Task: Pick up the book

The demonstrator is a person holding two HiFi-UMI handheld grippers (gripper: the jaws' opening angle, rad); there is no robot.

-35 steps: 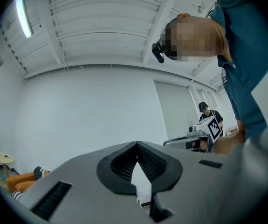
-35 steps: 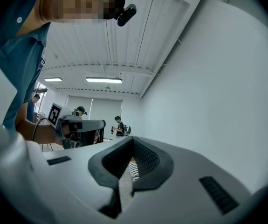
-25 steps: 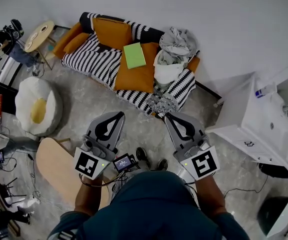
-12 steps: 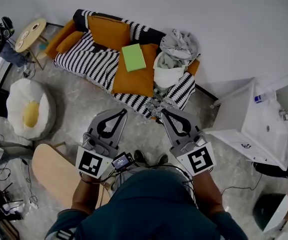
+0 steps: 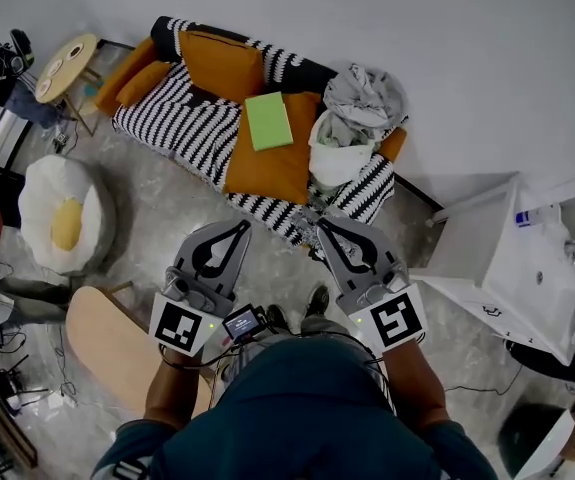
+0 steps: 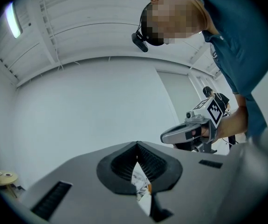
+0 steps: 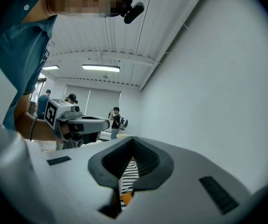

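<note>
A green book (image 5: 268,120) lies flat on an orange cushion of the black-and-white striped sofa (image 5: 182,123) in the head view. My left gripper (image 5: 242,227) is held level over the floor in front of the sofa, jaws shut with nothing between them. Beside it, my right gripper (image 5: 319,224) is likewise shut and empty, its tips close to the sofa's front corner. In the left gripper view the shut jaws (image 6: 137,146) fill the lower frame, with the right gripper (image 6: 194,129) seen alongside. The right gripper view shows its shut jaws (image 7: 133,141) and the left gripper (image 7: 73,120).
A heap of grey and white laundry (image 5: 352,118) sits on the sofa's right end. A white and yellow beanbag (image 5: 65,213) lies at the left, a round side table (image 5: 65,66) behind it, a wooden board (image 5: 112,343) near my left arm, and a white cabinet (image 5: 512,263) at the right.
Both grippers and the person have come closer to the sofa, which now sits nearer the gripper tips. Both pairs of jaws stayed shut.
</note>
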